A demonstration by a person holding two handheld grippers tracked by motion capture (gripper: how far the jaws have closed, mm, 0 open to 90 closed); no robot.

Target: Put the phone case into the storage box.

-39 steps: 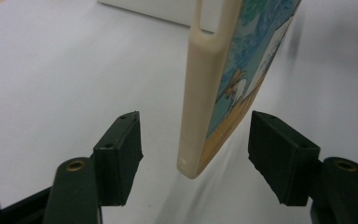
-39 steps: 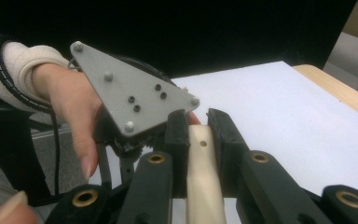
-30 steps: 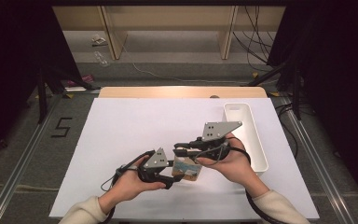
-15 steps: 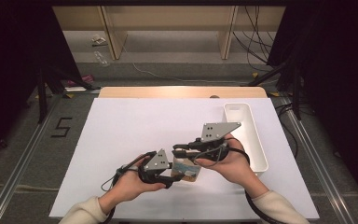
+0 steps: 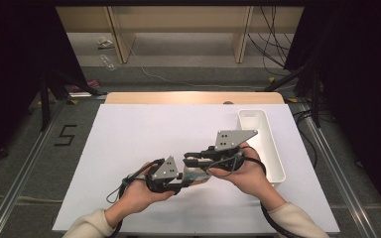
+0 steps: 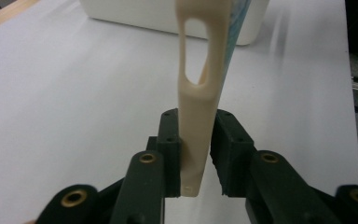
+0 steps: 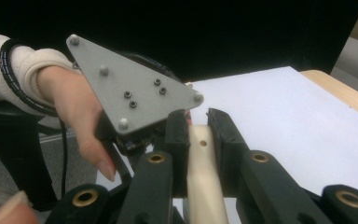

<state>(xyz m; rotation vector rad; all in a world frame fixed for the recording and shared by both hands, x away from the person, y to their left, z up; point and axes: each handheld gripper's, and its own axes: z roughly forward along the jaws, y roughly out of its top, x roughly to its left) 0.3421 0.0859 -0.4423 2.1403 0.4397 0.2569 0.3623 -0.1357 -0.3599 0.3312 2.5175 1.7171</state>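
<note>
- The left gripper (image 5: 182, 174) sits low on the white counter (image 5: 144, 134), near the edge closest to the person, with the person's left hand (image 5: 141, 193) wrapped around its body.
- In the left gripper view, its jaws have just been closing, and a cream-coloured plastic handle with a long slot cut through it (image 6: 200, 93) stands between them.
- There, the left pad touches the handle's side; the right pad sits just beside it with a thin gap showing, so the grip looks closed on the handle's end, though not squarely.
- The handle's end, with a small hole in it, sits level with the pads, and the rest of the handle runs away from the camera; a strip of blue-green shows along its far edge.
- The right gripper (image 5: 191, 159) comes in from the right in the high view, held by the person's right hand (image 5: 243, 171), its tips just beside the left gripper's.
- In the right gripper view, the right gripper (image 7: 198, 126) is clamped on the same cream handle (image 7: 204, 177), both pads pressing its sides.
- Just beyond it, in that view, are the left gripper's grey three-cornered plate (image 7: 130, 93) and the left hand in a pale sleeve.
- The handle therefore lies between the two grippers, above the counter's near middle, gripped from both ends.
- A long white plastic tray (image 5: 273, 148) lies along the counter's right side, just beside the right hand.
</note>
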